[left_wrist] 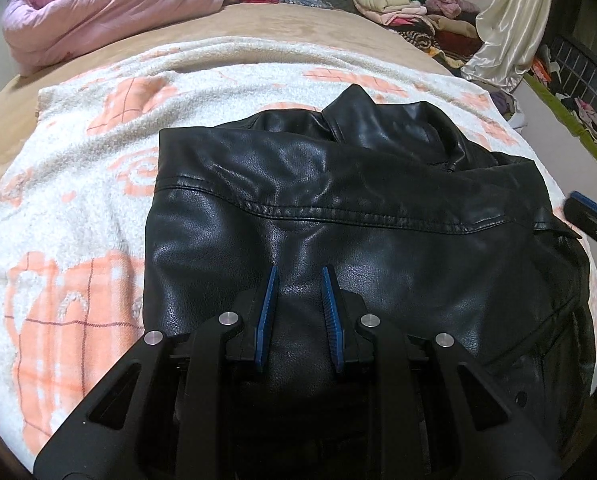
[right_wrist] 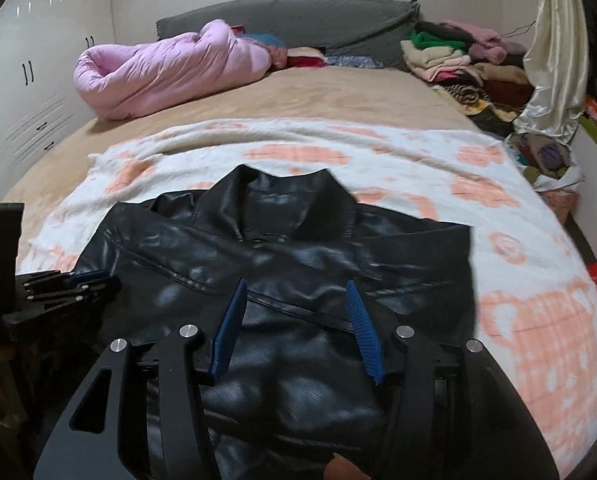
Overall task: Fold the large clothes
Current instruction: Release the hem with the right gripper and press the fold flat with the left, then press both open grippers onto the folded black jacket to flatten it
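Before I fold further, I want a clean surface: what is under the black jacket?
The jacket lies on a white and orange blanket, spread over a tan sheet. The blanket directly beneath the jacket is covered, so anything there is hidden.

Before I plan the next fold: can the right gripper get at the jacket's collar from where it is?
Probably yes. The right gripper is open above the black jacket, and nothing lies between its fingers and the collar further up.

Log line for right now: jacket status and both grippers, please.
black leather jacket: partly folded on blanket | left gripper: narrow gap over jacket, grip unclear | right gripper: open above jacket, holding nothing
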Demonstrator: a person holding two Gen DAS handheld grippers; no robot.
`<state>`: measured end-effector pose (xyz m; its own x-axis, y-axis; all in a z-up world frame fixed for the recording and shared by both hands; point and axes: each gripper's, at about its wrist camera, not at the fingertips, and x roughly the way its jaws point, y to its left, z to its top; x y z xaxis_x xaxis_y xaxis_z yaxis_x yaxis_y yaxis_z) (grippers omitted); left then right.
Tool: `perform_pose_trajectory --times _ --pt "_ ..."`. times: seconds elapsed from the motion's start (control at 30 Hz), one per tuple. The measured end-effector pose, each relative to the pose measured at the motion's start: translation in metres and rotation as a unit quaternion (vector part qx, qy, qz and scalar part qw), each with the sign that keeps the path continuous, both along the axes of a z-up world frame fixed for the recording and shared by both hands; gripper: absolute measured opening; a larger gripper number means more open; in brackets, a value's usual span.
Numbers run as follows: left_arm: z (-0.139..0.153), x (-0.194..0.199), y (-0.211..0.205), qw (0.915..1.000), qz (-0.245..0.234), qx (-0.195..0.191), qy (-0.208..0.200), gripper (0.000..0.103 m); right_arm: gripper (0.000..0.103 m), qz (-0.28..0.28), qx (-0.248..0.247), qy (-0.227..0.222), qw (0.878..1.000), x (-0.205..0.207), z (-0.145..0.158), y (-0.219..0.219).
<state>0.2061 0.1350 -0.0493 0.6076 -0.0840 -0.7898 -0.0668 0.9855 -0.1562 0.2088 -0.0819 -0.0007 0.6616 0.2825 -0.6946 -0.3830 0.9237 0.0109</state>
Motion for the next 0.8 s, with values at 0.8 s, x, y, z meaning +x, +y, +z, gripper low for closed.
perform_pose_trajectory --times 0.8 --pt "0.032 -0.017 -0.018 0.9989 -0.036 -0.017 -0.024 0.048 0.051 0.000 0.015 0.038 0.999 -0.014 -0.022 -0.012"
